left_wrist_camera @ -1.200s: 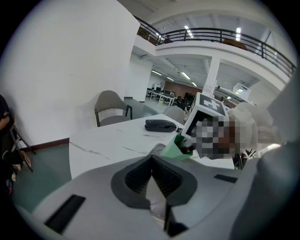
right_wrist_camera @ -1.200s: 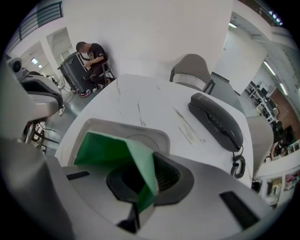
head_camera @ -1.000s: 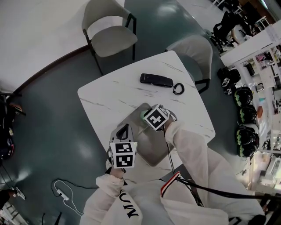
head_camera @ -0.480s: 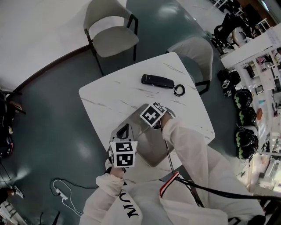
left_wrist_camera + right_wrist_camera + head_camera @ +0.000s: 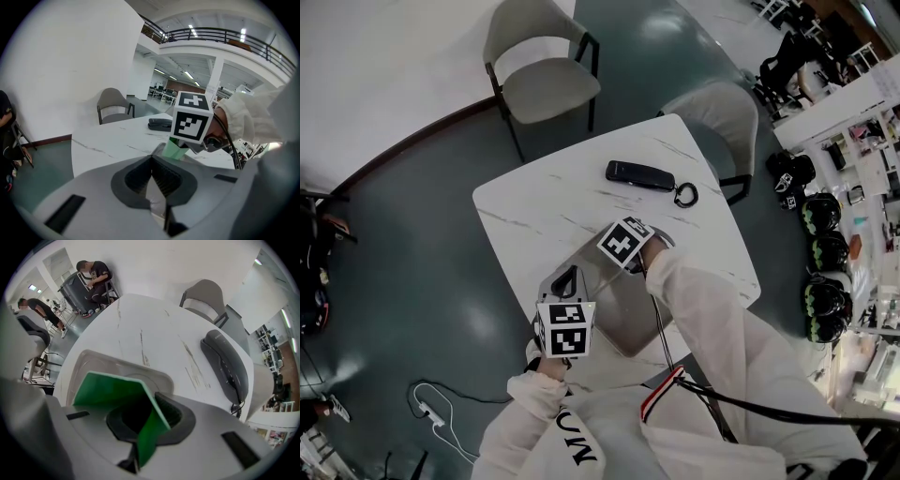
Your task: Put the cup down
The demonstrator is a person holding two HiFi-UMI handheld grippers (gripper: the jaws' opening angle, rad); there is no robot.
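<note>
The left gripper (image 5: 157,183) pointed obliquely downward, its jaws closed together with nothing between them, held close to the body on a bent left arm (image 5: 534,398) in a white sleeve. The right gripper (image 5: 143,427) pointed straight down, jaws pinched on the wall of a green cup (image 5: 117,390), its white-sleeved right arm (image 5: 712,319) reaching farther forward.

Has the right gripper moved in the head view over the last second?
Yes, slightly: the right gripper, jaws shut on the green cup, has edged toward the black phone, away from the person, and rolled a little.
</note>
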